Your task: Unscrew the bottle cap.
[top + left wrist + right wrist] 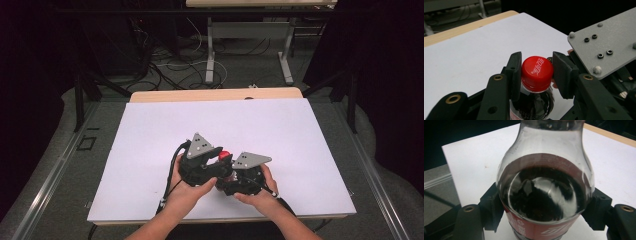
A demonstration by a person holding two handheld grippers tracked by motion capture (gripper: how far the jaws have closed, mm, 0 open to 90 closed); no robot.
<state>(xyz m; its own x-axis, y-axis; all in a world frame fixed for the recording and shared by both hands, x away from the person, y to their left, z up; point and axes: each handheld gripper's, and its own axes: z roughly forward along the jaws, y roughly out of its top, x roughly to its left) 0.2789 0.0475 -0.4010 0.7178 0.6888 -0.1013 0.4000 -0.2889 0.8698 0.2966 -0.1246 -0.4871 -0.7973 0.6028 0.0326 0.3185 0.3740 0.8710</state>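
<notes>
Both hands sit close together, each wrapped around its tool. The left gripper (537, 72) has its pads pressed against either side of the red cap (537, 73). The right gripper (544, 210) clamps the cola bottle (544, 195) at its body.

I'm working in what looks like a lab or test room: a bench (150, 96) covered by a plain white sheet (250, 130), dark curtains (385, 75) at the sides, loose cables (175, 67) snaking over the floor behind, and another metal-legged table (250, 30) beyond.
</notes>
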